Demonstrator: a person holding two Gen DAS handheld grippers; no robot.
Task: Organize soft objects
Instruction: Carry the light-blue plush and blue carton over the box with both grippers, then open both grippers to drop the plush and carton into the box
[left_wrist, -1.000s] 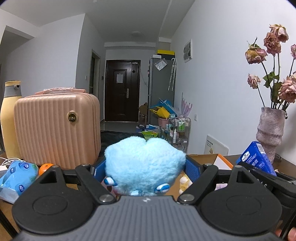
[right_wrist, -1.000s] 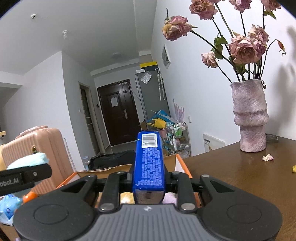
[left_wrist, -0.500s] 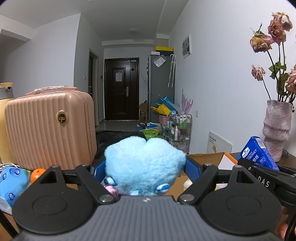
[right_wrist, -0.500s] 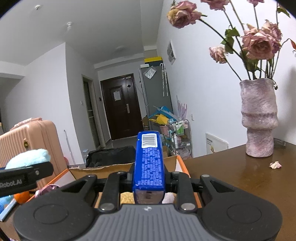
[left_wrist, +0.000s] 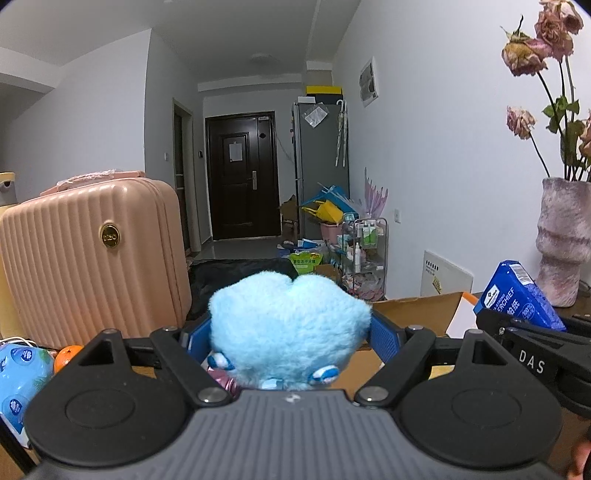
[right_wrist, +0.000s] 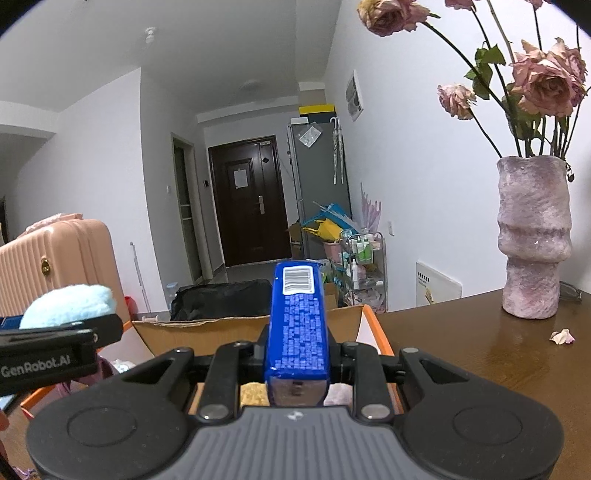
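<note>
Left gripper (left_wrist: 290, 334): jaws set wide, blue pads pressed into both sides of the plush (left_wrist: 290, 317); held above the near left part of the box (left_wrist: 417, 314).
Plush: pale blue and fluffy, it bulges up between the pads; small blue-and-white bits show on its underside.
Right gripper (right_wrist: 297, 354): jaws drawn close, clamped on the pack (right_wrist: 298, 317); held over the near right part of the box (right_wrist: 207, 332).
Pack: blue tissue pack, standing on its narrow edge, barcode at the far end, tilted up away from the camera.
Box: open cardboard with orange outer edges, on the table (right_wrist: 461, 354), below and ahead of both grippers; a pink item, a yellowish one and a pale one lie inside, too hidden to name.
Table: dark brown wood; right of the box it is bare but for a petal (right_wrist: 562, 336).
Left edge: a light blue printed pack (left_wrist: 22, 373) and an orange (left_wrist: 66, 356) lie in front of the suitcase (left_wrist: 92, 258).
Suitcase: peach, ribbed, upright, left of the box.
Vase (right_wrist: 533, 236): mauve, near the table's far right edge, holding faded pink roses (right_wrist: 546, 79).
Beyond: a hallway with a dark door (left_wrist: 242, 175).
</note>
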